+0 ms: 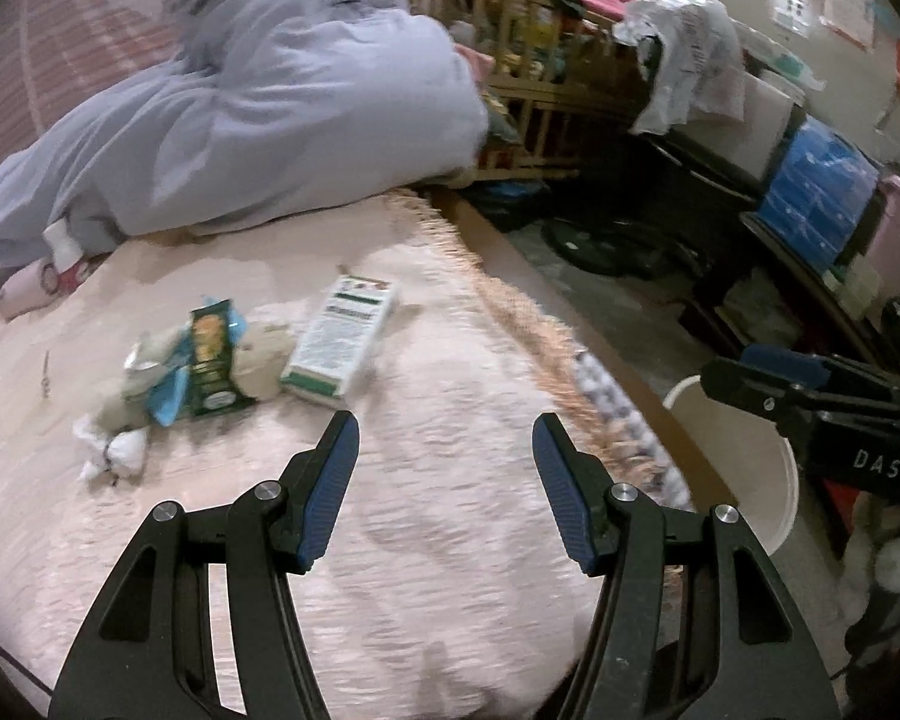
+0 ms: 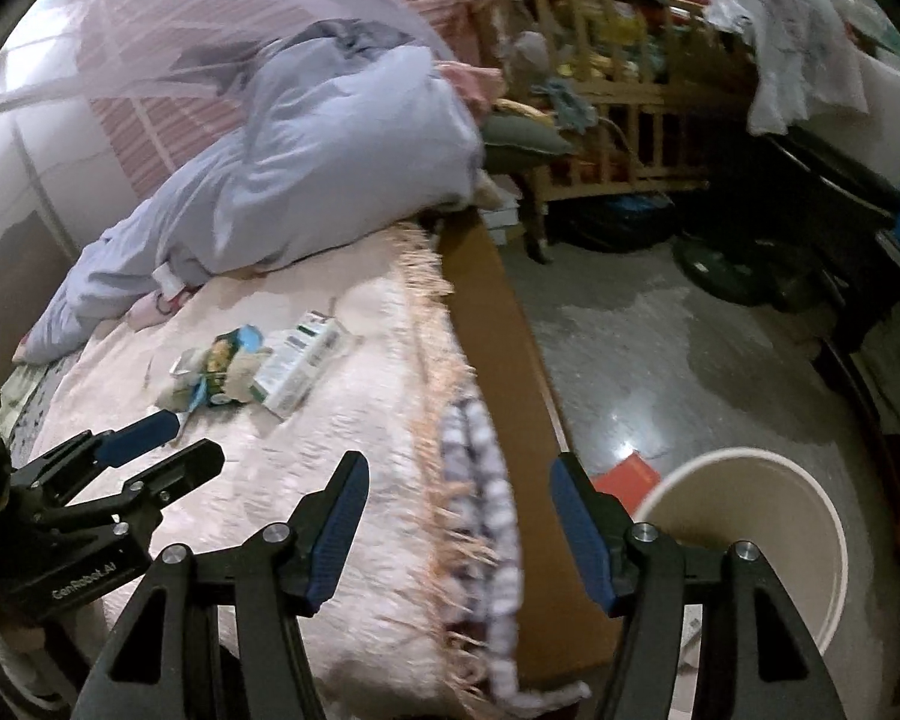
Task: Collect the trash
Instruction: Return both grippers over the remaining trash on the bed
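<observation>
Trash lies on the pink bedspread (image 1: pixel 426 528): a white and green carton (image 1: pixel 342 342), a dark green snack packet (image 1: pixel 213 360) on crumpled wrappers, and a wad of white tissue (image 1: pixel 111 450). The pile also shows in the right wrist view, with the carton (image 2: pixel 297 363) and the packet (image 2: pixel 222 369). My left gripper (image 1: pixel 444 426) is open and empty, hovering over the bed just short of the carton. My right gripper (image 2: pixel 459 468) is open and empty above the bed's fringed edge. A white bucket (image 2: pixel 810 516) stands on the floor beside the bed, to its right.
A lavender duvet (image 1: pixel 282 108) is heaped at the head of the bed. A wooden crib (image 2: pixel 618 138) and dark cluttered furniture (image 1: pixel 810 210) line the far side of the floor. A red flat item (image 2: pixel 627 474) lies on the floor by the bucket.
</observation>
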Motion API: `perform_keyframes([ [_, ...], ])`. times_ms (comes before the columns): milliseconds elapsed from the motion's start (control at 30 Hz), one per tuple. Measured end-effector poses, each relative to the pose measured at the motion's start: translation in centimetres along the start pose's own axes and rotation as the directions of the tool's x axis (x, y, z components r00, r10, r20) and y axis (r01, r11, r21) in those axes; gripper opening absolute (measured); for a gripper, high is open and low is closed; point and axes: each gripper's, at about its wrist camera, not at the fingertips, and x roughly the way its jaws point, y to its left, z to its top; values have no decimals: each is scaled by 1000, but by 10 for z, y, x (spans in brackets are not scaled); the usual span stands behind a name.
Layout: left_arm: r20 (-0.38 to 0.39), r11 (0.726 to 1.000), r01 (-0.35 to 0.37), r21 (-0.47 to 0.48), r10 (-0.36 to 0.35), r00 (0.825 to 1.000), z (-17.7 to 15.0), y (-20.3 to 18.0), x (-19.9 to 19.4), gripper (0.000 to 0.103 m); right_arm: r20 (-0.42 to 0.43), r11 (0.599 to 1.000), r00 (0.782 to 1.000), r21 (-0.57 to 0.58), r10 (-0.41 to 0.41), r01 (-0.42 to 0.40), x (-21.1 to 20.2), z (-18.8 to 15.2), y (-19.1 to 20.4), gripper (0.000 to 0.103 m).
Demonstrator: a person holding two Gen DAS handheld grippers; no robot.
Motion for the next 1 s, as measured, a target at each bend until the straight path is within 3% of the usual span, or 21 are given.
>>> perform_keyframes([
  [567, -15, 984, -110, -136, 109, 994, -27, 99, -18, 59, -28, 992, 998, -115, 48, -51, 25, 16, 71, 61],
  [833, -46, 958, -180, -224, 175, 984, -50, 160, -29, 59, -51, 985, 996, -152, 69, -76, 40, 19, 95, 63],
  [1000, -73, 936, -215, -278, 203, 976, -60, 194, -29, 59, -104, 971, 987, -192, 122, -140, 67, 23, 118, 64],
])
